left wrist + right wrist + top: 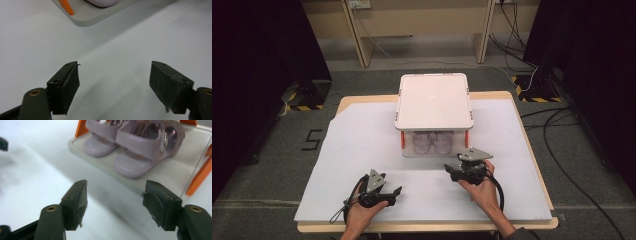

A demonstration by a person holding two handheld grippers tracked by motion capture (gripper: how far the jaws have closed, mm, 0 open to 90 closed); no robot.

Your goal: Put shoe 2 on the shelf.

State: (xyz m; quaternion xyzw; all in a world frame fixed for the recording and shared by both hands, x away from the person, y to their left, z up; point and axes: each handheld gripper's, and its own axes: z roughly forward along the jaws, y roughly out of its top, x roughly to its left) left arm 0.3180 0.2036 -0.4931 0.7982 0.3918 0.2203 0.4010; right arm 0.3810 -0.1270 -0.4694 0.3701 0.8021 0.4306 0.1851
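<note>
A clear shoe box (434,107) with a white lid and orange corner posts stands at the middle back of the table. Inside it sits a pair of lilac sandals (432,142), toes toward me, seen close in the right gripper view (132,147). My right gripper (452,172) hovers just in front of the box's open front, jaws open and empty (115,203). My left gripper (395,194) rests lower left on the white sheet, open and empty (115,85), with the box's base corner (87,17) ahead of it.
A white sheet (362,150) covers the wooden table (532,150). Cables (562,160) lie on the grey floor to the right. Yellow-black tape marks (302,106) flank the table's far corners.
</note>
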